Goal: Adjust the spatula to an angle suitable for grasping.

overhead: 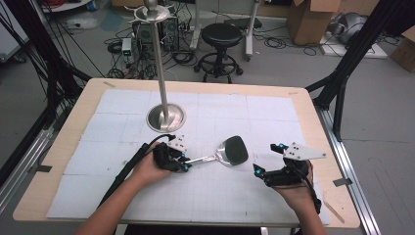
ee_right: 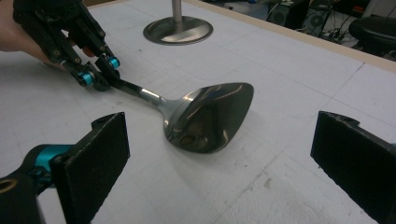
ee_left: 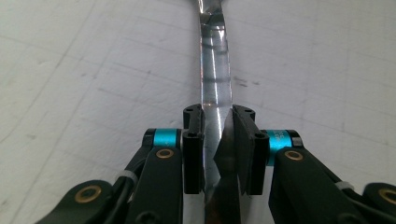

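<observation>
Nearest the person, the right gripper (overhead: 268, 159) rests on the white mat (overhead: 205, 196) near the table's (overhead: 323, 127) right edge, its jaws spread wide with nothing between them. Bare mat lies all around it.

Just beyond and to the left, the left gripper (overhead: 185, 162) has its jaws clamped on the handle of a metal spatula (overhead: 233, 151), whose blade lies flat on the mat mid-table, between the two grippers and apart from the right one.

The left gripper view gives the shiny handle (ee_left: 215, 84) squeezed tight between the black pads (ee_left: 192, 149); the right gripper view gives the blade's (ee_right: 210, 114) upper face and the left gripper (ee_right: 99, 74) gripping low beside it.

Farther back stands an upright metal pole on a round base (overhead: 166, 117), well clear of the spatula. Past the table's far edge are a black stool (overhead: 221, 36) and cardboard boxes (overhead: 313, 17).
</observation>
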Demonstrator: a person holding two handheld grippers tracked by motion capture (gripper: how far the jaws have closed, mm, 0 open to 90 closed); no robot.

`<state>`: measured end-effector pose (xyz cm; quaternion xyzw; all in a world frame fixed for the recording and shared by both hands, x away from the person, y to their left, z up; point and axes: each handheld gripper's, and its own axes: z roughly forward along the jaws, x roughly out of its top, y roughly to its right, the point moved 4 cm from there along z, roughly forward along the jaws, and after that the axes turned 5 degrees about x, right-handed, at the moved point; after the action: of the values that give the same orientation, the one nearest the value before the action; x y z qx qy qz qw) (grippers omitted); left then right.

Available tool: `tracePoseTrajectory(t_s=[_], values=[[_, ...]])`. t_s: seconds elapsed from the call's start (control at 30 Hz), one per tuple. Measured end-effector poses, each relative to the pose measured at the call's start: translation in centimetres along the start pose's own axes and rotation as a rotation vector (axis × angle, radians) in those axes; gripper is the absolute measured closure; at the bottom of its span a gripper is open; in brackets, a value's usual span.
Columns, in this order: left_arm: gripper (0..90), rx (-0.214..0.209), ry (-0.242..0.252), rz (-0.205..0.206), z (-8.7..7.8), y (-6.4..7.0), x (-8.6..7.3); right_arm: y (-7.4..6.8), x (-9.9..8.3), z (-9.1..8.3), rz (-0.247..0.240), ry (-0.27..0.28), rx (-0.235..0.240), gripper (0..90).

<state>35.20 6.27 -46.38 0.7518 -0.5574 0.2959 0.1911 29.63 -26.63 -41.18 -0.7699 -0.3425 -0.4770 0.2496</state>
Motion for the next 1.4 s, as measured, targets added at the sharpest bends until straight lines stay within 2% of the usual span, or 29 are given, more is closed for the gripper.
tracePoseTrajectory(t_s=[0.07, 0.2, 0.27, 0.4, 0.43, 0.47, 0.5, 0.6, 0.67, 0.8, 0.83, 0.9, 0.97, 1.07, 1.17, 1.23, 1.27, 1.3, 1.4], values=[[74.5, -0.012, 0.005, 0.0, 0.1, 0.2, 0.1, 0.0, 0.0, 0.0, 0.002, 0.001, 0.0, 3.3], [74.6, -0.041, 0.012, 0.031, 0.1, 0.6, 0.1, 0.0, 0.0, 0.0, 0.0, 0.001, -0.001, 3.3], [74.5, -0.032, 0.012, 0.051, 0.2, 0.8, 0.2, 0.0, 0.0, 0.0, -0.002, 0.001, 0.0, 3.3], [73.2, -0.034, 0.014, 0.045, 0.2, 0.8, 0.1, 0.0, 0.0, -0.1, 0.001, 0.001, 0.0, 3.3], [71.1, -0.032, 0.022, 0.04, 0.1, 0.8, 0.2, 0.0, 0.0, -0.1, -0.002, 0.003, -0.003, 3.3], [65.4, -0.024, 0.029, 0.033, -0.1, 0.9, 0.2, 0.0, 0.0, -0.1, -0.003, 0.004, 0.0, 3.3], [60.9, -0.021, 0.038, 0.031, -0.3, 0.9, 0.3, 0.0, 0.0, -0.1, -0.005, 0.005, -0.001, 3.3], [55.9, -0.013, 0.067, 0.029, -1.4, 1.1, 0.4, 0.0, 0.0, -0.1, 0.002, 0.005, 0.001, 3.3], [54.5, -0.012, 0.095, 0.013, -2.4, 1.3, 0.3, 0.0, 0.0, -0.2, 0.002, 0.005, 0.002, 3.3], [52.5, -0.005, 0.08, 0.008, -4.3, 1.8, -1.3, 0.1, 0.0, -0.2, -0.005, 0.009, 0.0, 3.3], [53.1, -0.009, 0.079, -0.003, -4.8, 2.0, -1.8, 0.1, 0.0, -0.3, -0.002, 0.008, 0.0, 3.3], [62.2, -0.052, 0.081, -0.022, -5.7, 2.3, -3.0, 0.1, 0.0, -0.3, -0.001, 0.009, 0.001, 3.3], [70.1, -0.077, 0.062, -0.012, -6.3, 2.6, -4.2, 0.1, 0.0, -0.2, -0.003, 0.008, -0.002, 3.3], [79.5, -0.088, 0.036, -0.026, -6.4, 2.9, -5.5, 0.0, 0.1, -0.1, -0.005, 0.006, 0.0, 3.3], [84.0, -0.064, -0.007, -0.025, -6.2, 2.6, -6.1, -0.1, 0.2, 0.1, -0.008, 0.005, 0.005, 3.3], [84.4, -0.032, -0.04, -0.026, -6.0, 2.3, -6.3, -0.2, 0.3, 0.1, -0.008, 0.003, 0.006, 3.3], [85.5, -0.026, -0.026, -0.034, -5.9, 2.2, -6.3, -0.2, 0.3, 0.2, -0.009, 0.002, 0.007, 3.3], [86.3, -0.032, -0.035, -0.035, -5.9, 2.0, -6.3, -0.2, 0.3, 0.1, -0.008, 0.002, 0.007, 3.3], [85.5, 0.005, -0.03, -0.048, -5.9, 1.6, -6.4, -0.1, 0.2, 0.1, -0.005, 0.006, 0.004, 3.3]])
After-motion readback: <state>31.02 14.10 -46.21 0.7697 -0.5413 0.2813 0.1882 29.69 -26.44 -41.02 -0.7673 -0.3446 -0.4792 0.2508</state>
